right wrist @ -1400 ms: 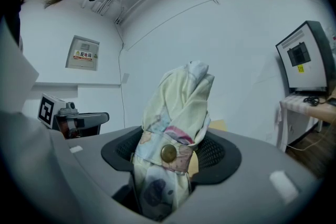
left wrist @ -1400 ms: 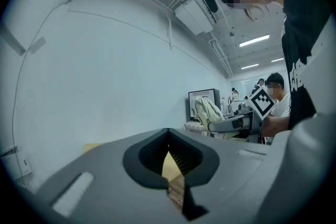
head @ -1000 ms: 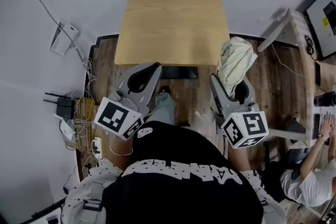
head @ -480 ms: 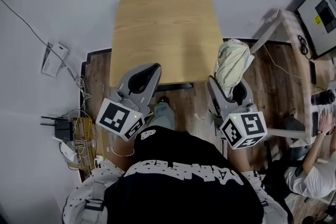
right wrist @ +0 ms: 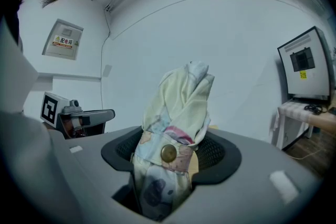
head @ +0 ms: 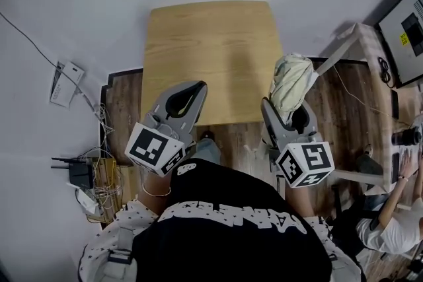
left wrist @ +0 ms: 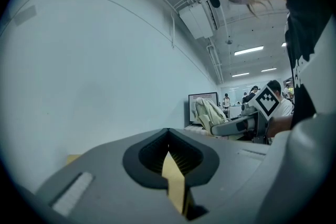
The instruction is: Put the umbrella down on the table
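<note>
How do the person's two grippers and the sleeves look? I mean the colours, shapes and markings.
The left gripper and the right gripper are light grey tapering shells, with dark ribbed pads inside the fingers. Each carries at its rear a white cube with black square markers. The sleeves are white with small dark dots; the shirt is black with white lettering.

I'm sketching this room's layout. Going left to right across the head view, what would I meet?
white box → left gripper → umbrella → monitor
</note>
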